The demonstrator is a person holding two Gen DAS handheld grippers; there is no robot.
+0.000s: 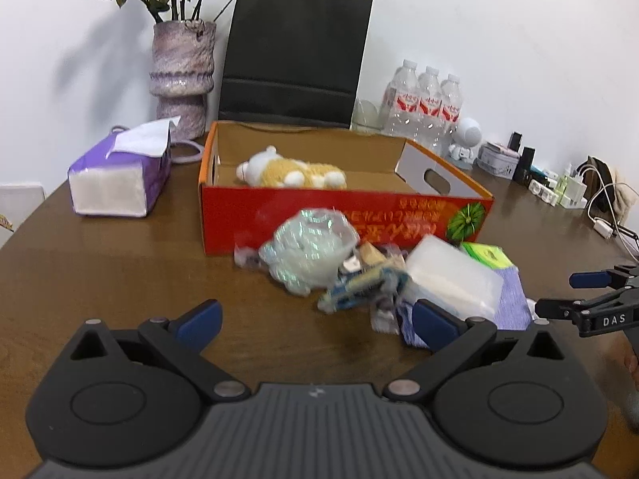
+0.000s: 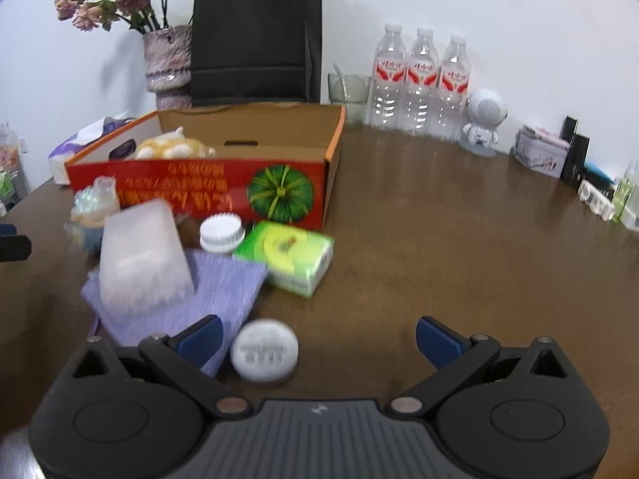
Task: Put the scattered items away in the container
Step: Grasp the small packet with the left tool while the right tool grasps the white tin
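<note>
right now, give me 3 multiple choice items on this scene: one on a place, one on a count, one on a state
1. Where does the plush toy lie?
A. inside the red box
B. on the purple cloth
C. beside the vase

2. How many water bottles stand at the wall?
A. two
B. three
C. five

3. How is the right tool?
A. shut on the green carton
C. shut on the white cap
B. open, holding nothing

Answers:
1. A, the toy rests on the box floor behind its red wall.
2. B, three red-labelled bottles stand side by side.
3. B, its blue fingers are spread wide; the white cap lies between them ungripped.
</note>
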